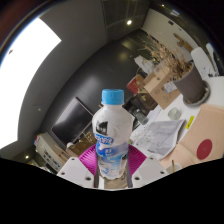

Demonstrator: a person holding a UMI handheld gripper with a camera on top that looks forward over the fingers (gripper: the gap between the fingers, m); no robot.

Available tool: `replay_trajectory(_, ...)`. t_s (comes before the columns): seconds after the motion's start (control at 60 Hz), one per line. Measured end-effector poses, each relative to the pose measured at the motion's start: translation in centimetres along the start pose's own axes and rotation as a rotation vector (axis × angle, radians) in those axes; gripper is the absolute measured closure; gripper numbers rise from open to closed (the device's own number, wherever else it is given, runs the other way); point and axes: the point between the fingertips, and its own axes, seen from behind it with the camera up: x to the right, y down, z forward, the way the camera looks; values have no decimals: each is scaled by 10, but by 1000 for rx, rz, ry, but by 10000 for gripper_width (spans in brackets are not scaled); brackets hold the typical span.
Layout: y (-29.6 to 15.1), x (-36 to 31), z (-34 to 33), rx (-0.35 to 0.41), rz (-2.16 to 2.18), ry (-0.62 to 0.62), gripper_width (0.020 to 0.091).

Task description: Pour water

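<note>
I am holding the water bottle (111, 135) upright between the fingers, the gripper (112, 166) pinching its lower body with both pink pads. Its long axis is standing vertical, blue cap up; the cluttered counter (190, 135) is lying beyond, rightward.
</note>
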Motion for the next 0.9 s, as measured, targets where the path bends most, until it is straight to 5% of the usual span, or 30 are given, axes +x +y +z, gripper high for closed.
replay_trajectory(0.133,-55,41,-20,65,-300,105,734)
replay_trajectory(0.3,-80,141,-40,45,-587,293,734)
replay_trajectory(0.633,-18,295,-43,-145,-750,450,730)
replay_trajectory(0.9,0,317,-44,-161,-736,465,659)
